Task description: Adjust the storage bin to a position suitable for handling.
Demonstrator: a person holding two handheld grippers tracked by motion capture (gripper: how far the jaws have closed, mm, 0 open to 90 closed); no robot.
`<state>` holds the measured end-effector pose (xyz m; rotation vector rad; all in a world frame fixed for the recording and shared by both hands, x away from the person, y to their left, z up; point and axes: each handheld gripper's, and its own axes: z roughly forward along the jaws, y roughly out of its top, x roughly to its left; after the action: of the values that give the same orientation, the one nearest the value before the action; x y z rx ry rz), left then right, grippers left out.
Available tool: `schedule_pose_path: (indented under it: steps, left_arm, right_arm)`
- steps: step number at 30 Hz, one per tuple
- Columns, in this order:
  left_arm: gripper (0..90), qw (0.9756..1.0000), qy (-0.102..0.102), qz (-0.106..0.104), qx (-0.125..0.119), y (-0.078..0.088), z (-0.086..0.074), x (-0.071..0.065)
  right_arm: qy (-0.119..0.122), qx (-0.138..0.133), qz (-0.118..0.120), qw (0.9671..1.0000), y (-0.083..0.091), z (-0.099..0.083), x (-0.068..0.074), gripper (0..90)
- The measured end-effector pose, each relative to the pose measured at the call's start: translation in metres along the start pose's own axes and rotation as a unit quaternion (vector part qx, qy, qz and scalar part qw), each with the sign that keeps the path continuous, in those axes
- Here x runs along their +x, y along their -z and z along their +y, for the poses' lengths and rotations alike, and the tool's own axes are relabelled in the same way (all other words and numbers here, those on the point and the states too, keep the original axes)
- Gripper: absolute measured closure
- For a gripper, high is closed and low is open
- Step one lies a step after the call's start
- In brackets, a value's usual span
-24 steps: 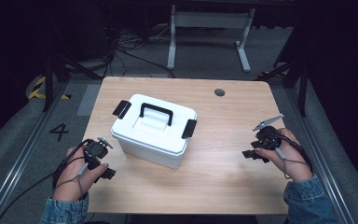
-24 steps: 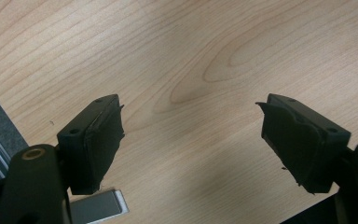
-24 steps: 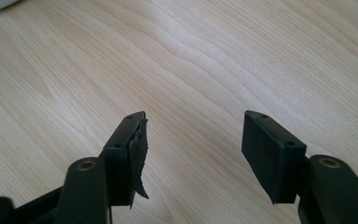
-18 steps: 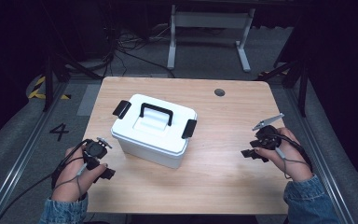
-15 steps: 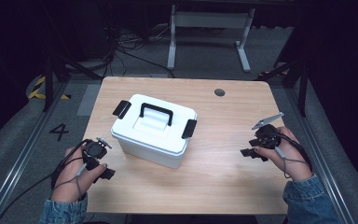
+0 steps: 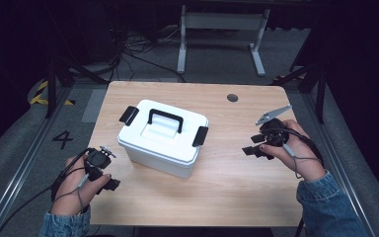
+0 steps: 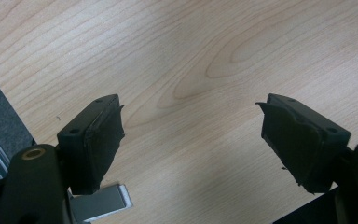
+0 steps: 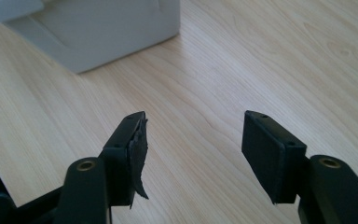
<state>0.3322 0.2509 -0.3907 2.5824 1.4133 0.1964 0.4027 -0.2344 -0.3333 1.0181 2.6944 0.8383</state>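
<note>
Light wooden table (image 6: 227, 182) with rounded corners, grain running across. Near the middle, slightly left, a white lidded box (image 6: 162, 138) standing directly on the top, black handle (image 6: 165, 118) and black latches at both ends. Toward the far edge, a small dark round spot (image 6: 232, 98), possibly a cable hole.

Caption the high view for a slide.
White box, lid latched, on the table; open left gripper and right gripper flank it.
</note>
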Motion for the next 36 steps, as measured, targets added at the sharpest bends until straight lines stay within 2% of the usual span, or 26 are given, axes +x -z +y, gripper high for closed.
schedule_pose_path:
  steps: [8, 9, 13, 15, 19, 21, 28, 31, 32, 34, 36]
  left_arm:
    - [21.4, 1.0, -0.001, -0.002, -0.002, -0.001, 0.001, 0.0]
    - [21.4, 1.0, 0.005, -0.003, -0.001, 0.0, 0.0, 0.0]
    - [21.5, 1.0, 0.0, 0.002, -0.003, 0.0, 0.001, 0.002]
    - [21.5, 1.0, 0.005, -0.004, -0.002, 0.0, 0.001, 0.001]
    - [21.5, 1.0, 0.004, -0.001, -0.006, 0.0, 0.001, 0.002]
    - [21.5, 0.9999, 0.009, -0.004, -0.007, 0.0, 0.001, 0.002]
    - [21.4, 1.0, 0.005, -0.003, -0.007, 0.0, 0.002, 0.003]
    - [21.3, 0.9999, 0.013, -0.004, -0.01, 0.0, 0.002, 0.005]
    - [21.4, 0.9999, 0.009, -0.002, -0.009, 0.001, 0.002, 0.006]
    - [21.5, 0.9998, 0.014, -0.007, -0.008, 0.001, 0.002, 0.006]
    - [21.8, 0.9997, 0.022, -0.005, -0.007, 0.001, 0.002, 0.007]
  right_arm:
    - [0.027, -0.008, 0.006, 0.9996, 0.006, 0.035, 0.011, 41.2]
    - [0.028, -0.01, 0.009, 0.9995, 0.007, 0.037, 0.012, 41.2]
    - [0.035, -0.015, 0.011, 0.9992, 0.008, 0.049, 0.015, 41.2]
    - [0.039, -0.018, 0.015, 0.999, 0.008, 0.055, 0.017, 41.2]
    - [0.044, -0.023, 0.021, 0.9985, 0.007, 0.068, 0.021, 41.2]
    - [0.048, -0.023, 0.022, 0.9983, 0.005, 0.073, 0.022, 41.2]
    - [0.058, -0.028, 0.032, 0.9974, 0.001, 0.097, 0.028, 41.2]
    - [0.065, -0.032, 0.039, 0.9966, -0.004, 0.11, 0.032, 41.2]
    - [0.064, -0.032, 0.043, 0.9965, -0.006, 0.112, 0.033, 41.2]
    - [0.066, -0.032, 0.044, 0.9963, -0.007, 0.115, 0.033, 41.2]
    - [0.073, -0.03, 0.045, 0.9959, -0.014, 0.126, 0.038, 41.2]
